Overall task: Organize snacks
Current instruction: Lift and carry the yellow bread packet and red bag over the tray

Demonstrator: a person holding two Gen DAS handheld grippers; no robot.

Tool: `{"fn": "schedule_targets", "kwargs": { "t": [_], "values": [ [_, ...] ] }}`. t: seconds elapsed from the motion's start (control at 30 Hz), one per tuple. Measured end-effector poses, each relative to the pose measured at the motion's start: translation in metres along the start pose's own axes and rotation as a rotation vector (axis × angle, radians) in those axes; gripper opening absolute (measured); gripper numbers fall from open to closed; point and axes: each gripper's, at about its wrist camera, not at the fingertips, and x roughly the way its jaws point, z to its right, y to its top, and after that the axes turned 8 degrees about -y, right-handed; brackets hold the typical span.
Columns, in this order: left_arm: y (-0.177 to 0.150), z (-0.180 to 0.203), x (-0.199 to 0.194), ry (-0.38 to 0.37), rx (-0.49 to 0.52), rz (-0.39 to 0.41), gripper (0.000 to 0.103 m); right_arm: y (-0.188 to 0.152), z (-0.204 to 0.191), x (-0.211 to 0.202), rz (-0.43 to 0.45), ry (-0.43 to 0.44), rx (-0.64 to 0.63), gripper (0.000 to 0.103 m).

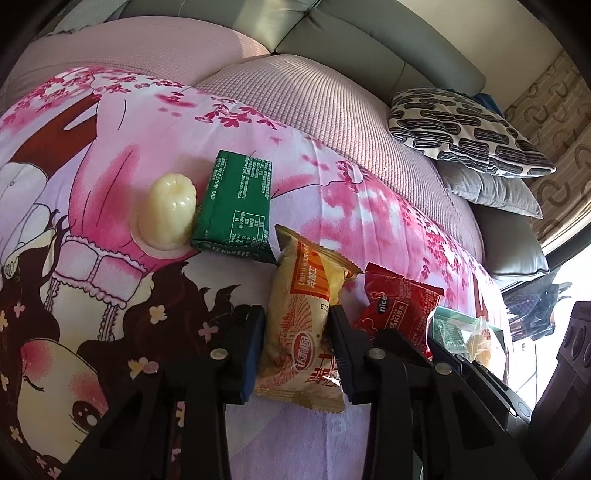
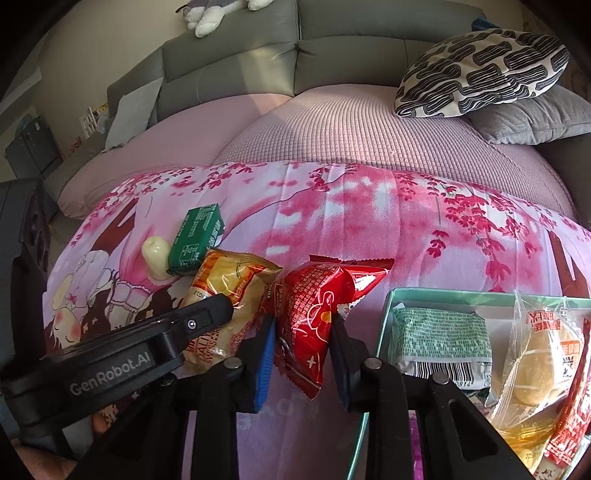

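My left gripper (image 1: 295, 350) is closed on a beige and orange snack packet (image 1: 303, 332), its pads pressing both sides; the packet also shows in the right wrist view (image 2: 229, 295). My right gripper (image 2: 303, 350) is closed on a red snack packet (image 2: 317, 314), which also shows in the left wrist view (image 1: 399, 310). A green packet (image 1: 236, 206) and a pale jelly cup (image 1: 170, 210) lie on the pink printed sheet (image 1: 332, 192) beyond. A teal tray (image 2: 384, 321) at the right holds a green-white packet (image 2: 439, 339) and clear-wrapped buns (image 2: 539, 365).
The snacks lie on a sofa covered in pink fabric (image 2: 351, 140). A black-and-white patterned pillow (image 2: 484, 70) on a grey cushion (image 2: 532, 118) sits at the back right. A plush toy (image 2: 218, 14) rests on the sofa back.
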Motion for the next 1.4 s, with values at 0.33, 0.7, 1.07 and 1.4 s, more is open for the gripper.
{"fn": "schedule_targets", "kwargs": {
  "t": [0.33, 0.7, 1.07, 1.4],
  "values": [
    [-0.003, 0.009, -0.02, 0.013, 0.027, 0.031, 0.034, -0.008, 0.004, -0.027, 0.054, 0.024, 0.031, 0.028],
    [-0.006, 0.024, -0.053, 0.007, 0.06, 0.094, 0.034, -0.019, 0.014, -0.063, 0.105, 0.015, 0.06, 0.028],
    [-0.016, 0.055, -0.058, -0.022, 0.122, 0.093, 0.034, -0.028, 0.048, -0.092, 0.149, -0.024, 0.134, 0.028],
    [-0.038, 0.119, -0.041, -0.131, 0.268, 0.019, 0.034, -0.039, 0.132, -0.132, 0.225, -0.195, 0.318, 0.028]
  ]
}}
